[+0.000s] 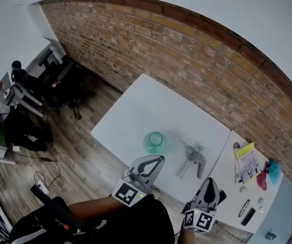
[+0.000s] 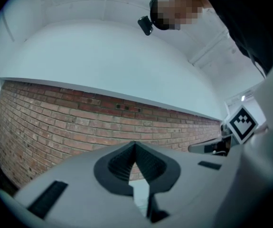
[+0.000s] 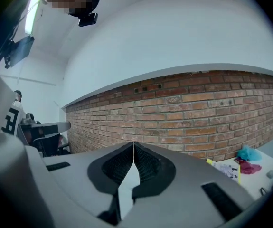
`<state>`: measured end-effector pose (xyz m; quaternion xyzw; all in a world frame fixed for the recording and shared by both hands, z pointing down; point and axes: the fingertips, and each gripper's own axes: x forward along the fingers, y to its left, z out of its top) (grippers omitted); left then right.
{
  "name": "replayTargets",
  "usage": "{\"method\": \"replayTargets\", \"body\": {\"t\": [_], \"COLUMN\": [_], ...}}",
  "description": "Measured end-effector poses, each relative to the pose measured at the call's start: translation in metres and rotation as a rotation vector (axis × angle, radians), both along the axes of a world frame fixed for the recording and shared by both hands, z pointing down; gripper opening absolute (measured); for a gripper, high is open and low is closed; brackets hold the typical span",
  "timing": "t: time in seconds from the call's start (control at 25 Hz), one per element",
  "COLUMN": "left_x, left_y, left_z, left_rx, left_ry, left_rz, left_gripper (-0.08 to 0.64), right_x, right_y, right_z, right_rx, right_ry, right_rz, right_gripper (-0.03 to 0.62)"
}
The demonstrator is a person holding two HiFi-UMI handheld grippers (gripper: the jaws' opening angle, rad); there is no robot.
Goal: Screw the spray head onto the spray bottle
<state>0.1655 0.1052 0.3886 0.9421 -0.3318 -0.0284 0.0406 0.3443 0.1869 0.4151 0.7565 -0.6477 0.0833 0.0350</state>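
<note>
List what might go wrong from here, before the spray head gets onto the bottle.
1. The left gripper and right gripper are both shut and empty. If pushed forward like that, the left tip could topple the upright green bottle just ahead of it.
2. The spray head lies flat on the white table. A grip taken there may come out skewed, so the head could meet the bottle's neck at an angle and cross-thread.
</note>
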Motion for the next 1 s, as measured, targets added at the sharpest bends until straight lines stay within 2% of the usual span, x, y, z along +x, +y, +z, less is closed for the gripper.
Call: {"method": "replayTargets", "body": {"t": [0.2, 0.52, 0.72, 1.0], "left_x": [0.003, 0.0, 0.003, 0.022], "left_y": [-0.023, -0.054, -0.059, -0.062], "left_z": [-0.002, 0.003, 0.001, -0.001], "left_rx": [0.021, 0.011, -0.005, -0.005], "left_ry": [-0.004, 0.012, 0.027, 0.022], "left_rz": [0.058, 0.084, 0.072, 0.051], "left_gripper": [0.0, -0.002, -0.001, -0.002], "right_x": [-0.012, -0.01, -0.009, 0.016], "right_y": [-0.021, -0.045, -0.053, -0.068], "right_z": [0.001, 0.011, 0.018, 0.038], "right_rx": [-0.022, -0.039, -0.062, -0.12], "right_ry": [0.006, 0.014, 0.005, 0.007], "right_rz": [0.036, 0.114, 0.094, 0.072], "right_gripper": [0.008, 0.008, 0.008, 0.009]}}
